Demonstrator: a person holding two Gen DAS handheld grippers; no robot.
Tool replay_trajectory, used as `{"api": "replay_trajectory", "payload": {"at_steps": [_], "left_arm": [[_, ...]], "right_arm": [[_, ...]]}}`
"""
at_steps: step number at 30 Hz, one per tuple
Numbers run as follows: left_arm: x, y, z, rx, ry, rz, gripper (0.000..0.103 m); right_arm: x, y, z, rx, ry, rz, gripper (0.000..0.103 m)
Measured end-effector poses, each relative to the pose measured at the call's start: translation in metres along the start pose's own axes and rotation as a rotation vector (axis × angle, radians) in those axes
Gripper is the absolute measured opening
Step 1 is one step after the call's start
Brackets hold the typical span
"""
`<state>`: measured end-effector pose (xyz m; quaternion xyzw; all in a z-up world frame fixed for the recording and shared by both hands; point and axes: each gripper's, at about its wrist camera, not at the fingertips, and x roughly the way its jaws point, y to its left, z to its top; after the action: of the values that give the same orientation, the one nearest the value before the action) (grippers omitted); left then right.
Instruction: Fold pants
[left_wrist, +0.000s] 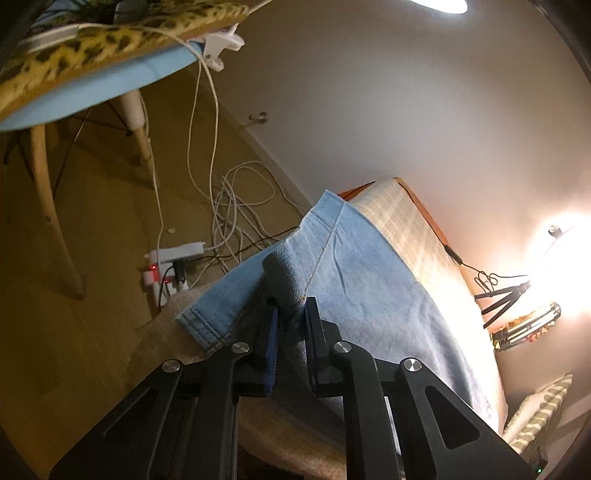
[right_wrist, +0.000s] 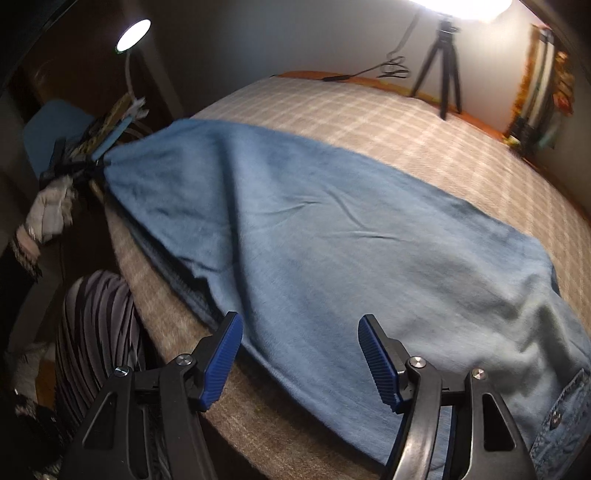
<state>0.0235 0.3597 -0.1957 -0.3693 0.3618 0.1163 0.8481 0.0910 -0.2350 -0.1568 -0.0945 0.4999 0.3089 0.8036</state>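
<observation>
Light blue denim pants (right_wrist: 332, 229) lie stretched along a bed with a checked beige cover (right_wrist: 369, 118). My left gripper (left_wrist: 290, 306) is shut on a bunched fold of the pants (left_wrist: 354, 258) near the hem end, which hangs over the bed's edge. In the right wrist view the left gripper (right_wrist: 92, 166) shows far left, pulling the leg end taut. My right gripper (right_wrist: 299, 332) is open, its blue pads either side of the cloth near the waist end, just above it. A pocket with rivets (right_wrist: 565, 413) shows at the lower right.
A small tripod (right_wrist: 443, 62) stands on the bed's far side by the wall. A blue chair with leopard cushion (left_wrist: 92, 55), a power strip (left_wrist: 173, 258) and tangled white cables (left_wrist: 236, 206) are on the floor beside the bed. A person's striped clothing (right_wrist: 96, 332) is at the left.
</observation>
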Motion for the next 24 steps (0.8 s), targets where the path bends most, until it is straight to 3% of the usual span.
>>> {"api": "replay_trajectory", "payload": {"at_steps": [3,5,7,12,14,16,18,22,24], "left_arm": [[-0.001,-0.005,0.002,0.012,-0.008,0.005,0.011],[0.000,-0.006,0.003,0.015,-0.006,0.009,0.011],[0.000,-0.007,0.003,0.014,-0.005,0.009,0.011],[-0.001,-0.008,0.003,0.013,-0.003,0.011,0.011],[-0.001,-0.008,0.004,0.014,-0.002,0.010,0.011],[-0.002,-0.008,0.004,0.014,-0.003,0.008,0.011],[-0.006,-0.010,0.006,0.024,-0.007,0.005,0.011],[-0.015,-0.002,0.009,0.016,-0.044,0.003,0.010],[-0.006,0.008,0.006,-0.005,-0.025,0.024,0.010]], "right_arm": [[0.009,0.017,0.001,-0.068,0.004,0.011,0.066],[0.016,0.035,0.003,-0.135,-0.007,0.027,0.059],[0.023,0.055,0.007,-0.201,-0.014,0.038,0.043],[0.052,0.090,0.022,-0.320,0.014,0.030,0.040],[0.065,0.098,0.028,-0.355,0.033,-0.016,0.032],[0.074,0.104,0.029,-0.384,0.044,-0.058,0.013],[0.071,0.105,0.034,-0.380,0.035,-0.045,0.003],[0.046,0.109,0.039,-0.340,-0.016,0.035,0.002],[0.050,0.110,0.037,-0.341,0.003,0.051,0.002]]}}
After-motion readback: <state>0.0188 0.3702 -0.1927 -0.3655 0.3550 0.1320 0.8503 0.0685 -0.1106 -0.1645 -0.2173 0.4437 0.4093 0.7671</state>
